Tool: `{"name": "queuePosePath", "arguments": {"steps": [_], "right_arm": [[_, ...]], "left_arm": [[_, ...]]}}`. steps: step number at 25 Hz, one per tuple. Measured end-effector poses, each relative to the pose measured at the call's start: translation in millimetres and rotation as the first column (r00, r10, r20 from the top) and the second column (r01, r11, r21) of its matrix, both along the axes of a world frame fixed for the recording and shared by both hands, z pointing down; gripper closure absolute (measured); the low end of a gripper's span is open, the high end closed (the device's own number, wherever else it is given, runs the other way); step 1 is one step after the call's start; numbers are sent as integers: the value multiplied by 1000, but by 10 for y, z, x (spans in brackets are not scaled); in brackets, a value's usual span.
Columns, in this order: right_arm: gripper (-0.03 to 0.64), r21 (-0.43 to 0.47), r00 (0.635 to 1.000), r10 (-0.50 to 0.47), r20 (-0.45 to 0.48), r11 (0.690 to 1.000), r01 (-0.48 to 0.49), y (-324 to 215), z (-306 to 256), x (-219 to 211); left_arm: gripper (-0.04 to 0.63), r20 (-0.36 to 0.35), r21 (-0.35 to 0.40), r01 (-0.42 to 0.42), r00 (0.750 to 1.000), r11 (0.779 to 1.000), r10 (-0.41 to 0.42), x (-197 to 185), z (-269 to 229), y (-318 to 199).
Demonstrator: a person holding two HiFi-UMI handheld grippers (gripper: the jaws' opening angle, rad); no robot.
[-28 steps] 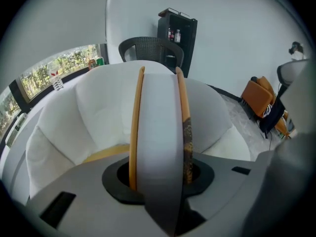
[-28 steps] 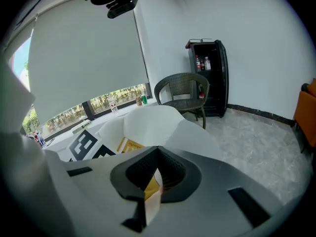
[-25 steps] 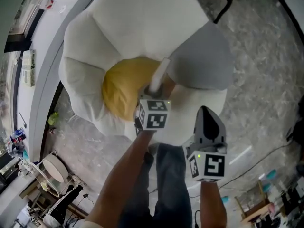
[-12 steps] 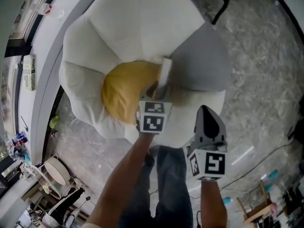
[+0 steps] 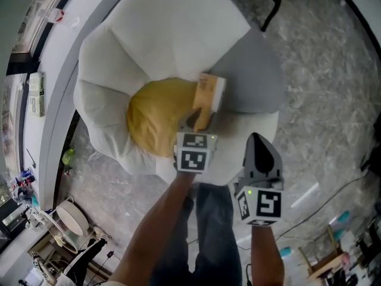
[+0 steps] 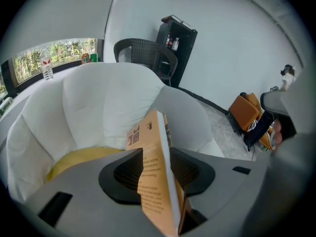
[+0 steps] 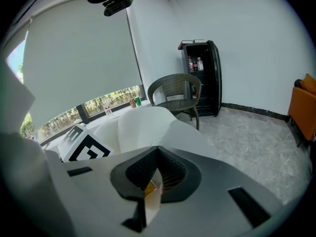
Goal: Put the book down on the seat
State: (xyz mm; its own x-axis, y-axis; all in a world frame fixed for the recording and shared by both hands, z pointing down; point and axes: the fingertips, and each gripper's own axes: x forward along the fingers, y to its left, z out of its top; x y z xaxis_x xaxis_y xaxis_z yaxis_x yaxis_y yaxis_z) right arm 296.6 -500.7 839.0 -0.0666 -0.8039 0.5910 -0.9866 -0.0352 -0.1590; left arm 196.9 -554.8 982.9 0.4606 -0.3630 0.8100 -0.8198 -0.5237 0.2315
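An orange-covered book (image 5: 208, 95) leans over the yellow seat cushion (image 5: 155, 115) of a white petal-shaped armchair (image 5: 161, 34), beside its grey petal (image 5: 253, 76). My left gripper (image 5: 196, 120) is just behind the book's near end. In the left gripper view the book (image 6: 148, 132) stands tilted left between the jaws of that gripper (image 6: 158, 154), with a gap to each pad; they have spread and do not press on it. My right gripper (image 5: 258, 140) hangs back over the chair's front edge with jaws together (image 7: 158, 152). A pale sliver shows in their seam.
A dark wicker chair (image 6: 148, 53) and a black cabinet (image 6: 175, 38) stand behind the armchair, and an orange seat (image 6: 244, 110) is off to the right. A curved white ledge (image 5: 56, 100) runs along the left. Cables lie on the marble floor (image 5: 333, 100). The person's legs (image 5: 208, 237) are below.
The book has tipped from edge-on to leaning, so its orange cover now shows. The left gripper has drawn back slightly toward me. The right gripper has not moved.
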Motion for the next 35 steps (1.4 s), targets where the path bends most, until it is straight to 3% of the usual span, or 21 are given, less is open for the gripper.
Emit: {"name": "queuePosePath", "arguments": {"steps": [13,18,20,24,30,35], "right_arm": [[615,39,1000,23,18,999,-23,8,-324,-76],[615,74,1000,15,15,997,-16,-18,-669,-221],[615,94,1000,8,2,996,-8,-43,-842,-268],[615,134,1000,8,-19,991,-5,-76,-1240,-400],[615,209,1000,-1,-24,978,7,-95,-2104,-704],[615,329,998,-23,-60,943,41,-78,-3161,-993]], "left_arm": [[431,-64,78,58,997,995,-53,-146,-578,53],[503,-61,125,96,994,987,-89,-373,-964,49],[580,-52,157,103,994,982,-95,-440,-1154,40],[589,-87,230,102,993,968,-84,-549,-1693,6],[589,-135,369,122,988,921,-77,-906,-2885,-60],[589,-198,515,151,979,844,-54,-1205,-4148,-56]]}}
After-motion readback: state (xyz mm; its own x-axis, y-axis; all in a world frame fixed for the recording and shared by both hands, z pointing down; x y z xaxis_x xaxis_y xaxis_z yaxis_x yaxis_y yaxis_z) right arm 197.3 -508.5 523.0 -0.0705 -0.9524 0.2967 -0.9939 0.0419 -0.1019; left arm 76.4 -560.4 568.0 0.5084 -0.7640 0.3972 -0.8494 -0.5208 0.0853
